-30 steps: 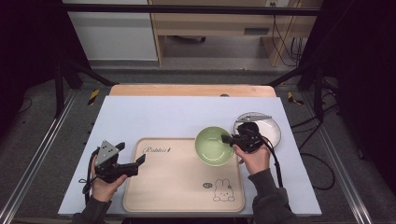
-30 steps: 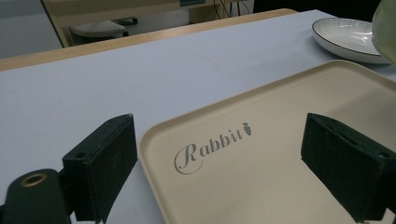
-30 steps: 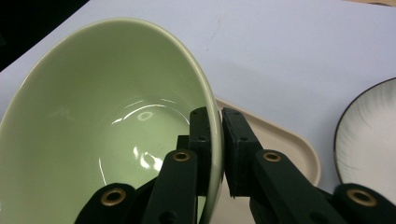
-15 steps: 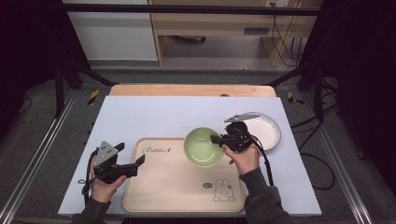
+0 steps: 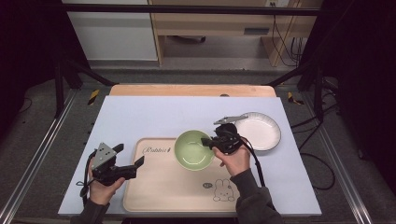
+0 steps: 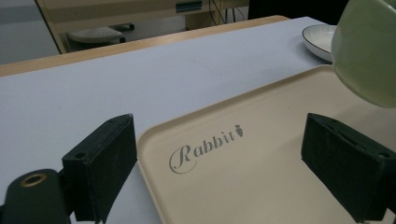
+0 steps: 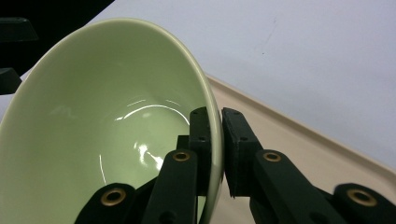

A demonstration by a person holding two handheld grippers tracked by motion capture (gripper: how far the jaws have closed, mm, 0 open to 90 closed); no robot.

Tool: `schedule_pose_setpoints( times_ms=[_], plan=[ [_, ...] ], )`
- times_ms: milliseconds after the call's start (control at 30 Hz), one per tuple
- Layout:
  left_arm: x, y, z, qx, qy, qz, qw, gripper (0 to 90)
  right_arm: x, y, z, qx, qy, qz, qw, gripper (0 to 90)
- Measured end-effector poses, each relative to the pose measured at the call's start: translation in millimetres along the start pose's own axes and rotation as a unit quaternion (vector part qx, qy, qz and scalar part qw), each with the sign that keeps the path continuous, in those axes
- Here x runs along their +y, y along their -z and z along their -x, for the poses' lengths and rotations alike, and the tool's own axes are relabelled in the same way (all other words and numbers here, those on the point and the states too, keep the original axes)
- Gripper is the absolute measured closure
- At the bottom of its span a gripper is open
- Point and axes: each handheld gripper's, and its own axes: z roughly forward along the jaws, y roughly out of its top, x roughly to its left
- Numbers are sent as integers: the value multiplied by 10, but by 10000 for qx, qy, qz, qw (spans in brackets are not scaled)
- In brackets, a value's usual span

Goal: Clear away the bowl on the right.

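The right gripper (image 5: 208,141) pinches the green bowl's (image 5: 194,149) rim above the tray (image 5: 159,186), not yet set down; the left gripper (image 5: 133,158) waits open beside it.

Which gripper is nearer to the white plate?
Right. The right gripper, shut on the green bowl, is just left of the white plate; the left gripper sits open at the tray's far left corner.

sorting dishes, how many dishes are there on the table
2: a green bowl held over the tray by the right tongs; a white plate on the mat at right.
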Motion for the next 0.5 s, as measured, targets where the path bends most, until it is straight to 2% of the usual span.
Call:
schedule_pose_setpoints(
  times_ms=[67,500],
  plan=[
    [0,13,1,4,-6,9,10000,101,-1,-29,-24,7,-63,-39,10000,831],
    [2,44,12,-1,-9,43,10000,102,-49,-202,-95,-1,-86,-238,9997,831]
  ],
)
